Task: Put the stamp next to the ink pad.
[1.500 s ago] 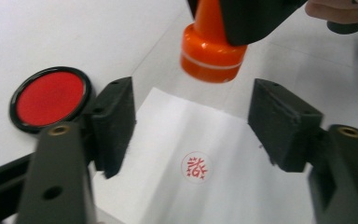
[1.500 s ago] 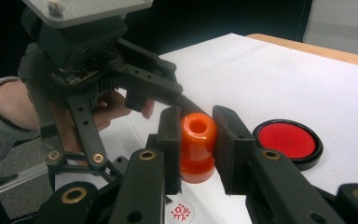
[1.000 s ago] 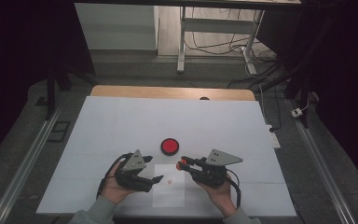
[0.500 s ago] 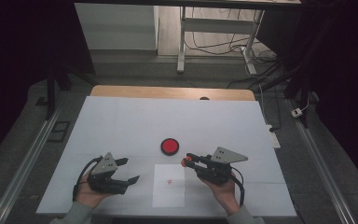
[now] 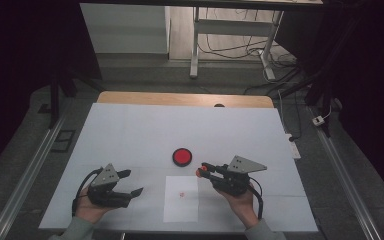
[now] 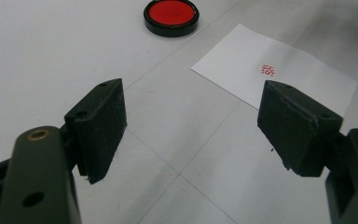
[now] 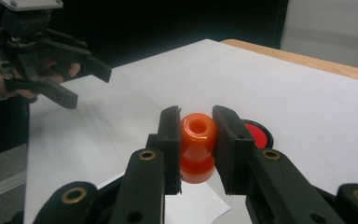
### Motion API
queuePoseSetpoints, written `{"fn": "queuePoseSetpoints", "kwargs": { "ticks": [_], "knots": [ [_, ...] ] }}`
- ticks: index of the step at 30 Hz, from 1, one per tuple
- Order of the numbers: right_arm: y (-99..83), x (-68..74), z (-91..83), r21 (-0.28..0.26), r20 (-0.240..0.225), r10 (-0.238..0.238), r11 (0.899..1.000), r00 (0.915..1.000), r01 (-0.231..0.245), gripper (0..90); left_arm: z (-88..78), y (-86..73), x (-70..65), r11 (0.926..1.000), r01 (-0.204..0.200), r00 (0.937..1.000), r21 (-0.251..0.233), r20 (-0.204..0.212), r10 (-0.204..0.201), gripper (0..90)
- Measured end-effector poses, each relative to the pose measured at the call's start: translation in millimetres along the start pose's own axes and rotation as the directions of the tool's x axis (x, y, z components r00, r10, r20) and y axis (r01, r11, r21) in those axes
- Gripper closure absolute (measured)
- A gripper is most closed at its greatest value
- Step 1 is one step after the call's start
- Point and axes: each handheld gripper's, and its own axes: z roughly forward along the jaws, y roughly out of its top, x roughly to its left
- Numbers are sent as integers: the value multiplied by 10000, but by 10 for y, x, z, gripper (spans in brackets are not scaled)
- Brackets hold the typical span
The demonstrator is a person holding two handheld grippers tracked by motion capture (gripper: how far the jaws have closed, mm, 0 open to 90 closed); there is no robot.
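- A white rectangular worktop sheet (image 5: 130, 135) covers the table; faint seams cross it in a grid.
- Along the far edge a strip of pale wooden tabletop (image 5: 180, 99) shows beyond the sheet.
- Grey carpeted floor (image 5: 25, 165) surrounds the table on the left, right and far sides.
- Long metal rails (image 5: 27, 172) run on the floor past the left and right edges.
- Beyond the far edge stand a white metal desk frame (image 5: 196, 45) and loose black cables (image 5: 230, 47).
- A white power strip (image 5: 292, 145) lies near the right edge.
- Both far corners of the room are in deep shadow.
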Motion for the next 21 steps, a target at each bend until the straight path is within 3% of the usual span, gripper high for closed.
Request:
{"fn": "queuePoseSetpoints", "kwargs": {
  "ticks": [11,21],
  "knots": [
    [-25,-258,130,527,935,170,9984,9955,-220,729,17,-9,-2,9999,144,9999,95,55,-144,242],
    [-36,-495,422,1334,1483,231,9901,9887,-431,729,9,-20,6,9998,185,9998,102,54,-186,242]
  ]
}}
